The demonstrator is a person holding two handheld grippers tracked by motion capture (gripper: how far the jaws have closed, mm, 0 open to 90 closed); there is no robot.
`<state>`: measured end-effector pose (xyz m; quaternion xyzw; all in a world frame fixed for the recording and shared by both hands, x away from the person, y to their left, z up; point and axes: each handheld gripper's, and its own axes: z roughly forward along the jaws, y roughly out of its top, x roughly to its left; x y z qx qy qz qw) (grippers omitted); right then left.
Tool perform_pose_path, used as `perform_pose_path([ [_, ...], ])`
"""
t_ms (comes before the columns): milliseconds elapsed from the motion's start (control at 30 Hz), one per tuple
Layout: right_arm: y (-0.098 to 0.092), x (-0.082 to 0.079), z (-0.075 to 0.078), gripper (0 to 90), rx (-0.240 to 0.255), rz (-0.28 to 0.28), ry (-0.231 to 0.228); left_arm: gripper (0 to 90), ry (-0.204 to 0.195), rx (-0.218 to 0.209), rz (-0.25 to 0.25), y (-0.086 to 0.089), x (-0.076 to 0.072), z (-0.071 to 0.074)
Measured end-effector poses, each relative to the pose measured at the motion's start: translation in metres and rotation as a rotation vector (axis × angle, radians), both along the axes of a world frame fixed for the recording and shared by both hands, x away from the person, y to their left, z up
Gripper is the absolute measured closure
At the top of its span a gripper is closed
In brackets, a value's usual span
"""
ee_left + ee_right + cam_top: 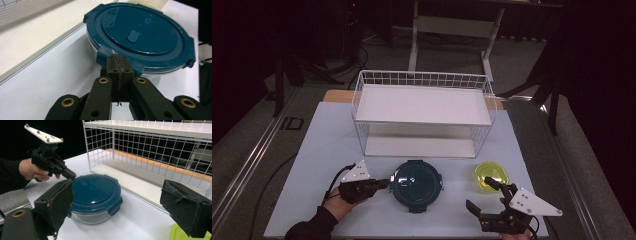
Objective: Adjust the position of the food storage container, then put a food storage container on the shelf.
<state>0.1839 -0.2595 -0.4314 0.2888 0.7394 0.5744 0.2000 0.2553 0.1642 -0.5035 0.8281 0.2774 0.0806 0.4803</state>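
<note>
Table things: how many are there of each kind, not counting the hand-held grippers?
Round container with dark teal lid: 1
Yellow-green bowl: 1
White wire rack with two shelves: 1
Total: 3

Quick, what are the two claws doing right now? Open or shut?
Left gripper: shut, holding nothing, its tips at the rim of the blue lid.
Right gripper: open wide, holding nothing.
</note>
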Motion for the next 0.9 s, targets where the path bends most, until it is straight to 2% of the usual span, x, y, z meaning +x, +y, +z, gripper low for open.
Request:
perform_pose_path([
  [67,0.001,-0.001,0.000,10.9,-0.002,0.000,0.004,87.4,0.009,-0.031,0.006,0.004,-0.001,0.004],
  [167,0.002,0.000,-0.001,11.1,-0.007,0.007,0.009,75.8,0.011,-0.052,0.009,0.006,-0.002,0.008],
  [200,0.004,0.000,-0.002,11.3,-0.015,0.021,0.014,65.7,-0.004,-0.062,0.002,0.008,-0.005,0.012],
  [233,0.006,0.000,-0.003,11.3,-0.019,0.028,0.015,55.5,-0.010,-0.065,0.015,0.008,-0.006,0.015],
  [300,0.008,0.000,-0.003,11.3,-0.034,0.034,0.010,43.9,0.006,-0.093,0.014,0.010,-0.007,0.018],
  [367,0.009,0.000,-0.003,11.3,-0.025,0.038,0.010,27.5,0.012,-0.105,0.023,0.011,-0.008,0.020],
  [400,0.010,0.000,-0.003,11.3,-0.024,0.036,0.010,20.4,0.031,-0.128,0.009,0.012,-0.009,0.022],
  [433,0.010,0.000,-0.003,11.3,-0.024,0.036,0.010,15.3,0.031,-0.128,0.009,0.012,-0.009,0.022],
  [500,0.011,0.001,-0.002,11.3,-0.023,0.035,0.008,13.8,0.025,-0.147,0.016,0.014,-0.011,0.025],
  [533,0.011,0.003,-0.002,11.3,-0.018,0.027,0.013,11.2,0.045,-0.175,0.016,0.015,-0.011,0.027],
  [600,0.012,0.004,-0.002,11.3,-0.016,0.026,0.017,3.9,0.054,-0.184,0.017,0.014,-0.012,0.028],
  [633,0.012,0.005,-0.002,11.3,-0.013,0.028,0.022,3.9,0.054,-0.184,0.017,0.014,-0.012,0.028],
  [667,0.014,0.008,0.001,11.3,-0.014,0.030,0.023,1.9,0.086,-0.227,0.036,0.013,-0.010,0.029],
  [700,0.015,0.010,0.003,11.3,-0.023,0.029,0.021,2.0,0.105,-0.239,0.052,0.013,-0.009,0.031],
  [733,0.015,0.010,0.003,11.3,-0.023,0.029,0.021,2.7,0.105,-0.239,0.052,0.013,-0.009,0.031],
  [833,0.020,0.017,0.009,11.2,-0.022,0.030,0.020,4.4,0.152,-0.234,0.090,0.011,-0.003,0.033],
  [900,0.023,0.022,0.011,11.2,-0.016,0.031,0.025,4.4,0.184,-0.257,0.115,0.010,0.001,0.033],
])
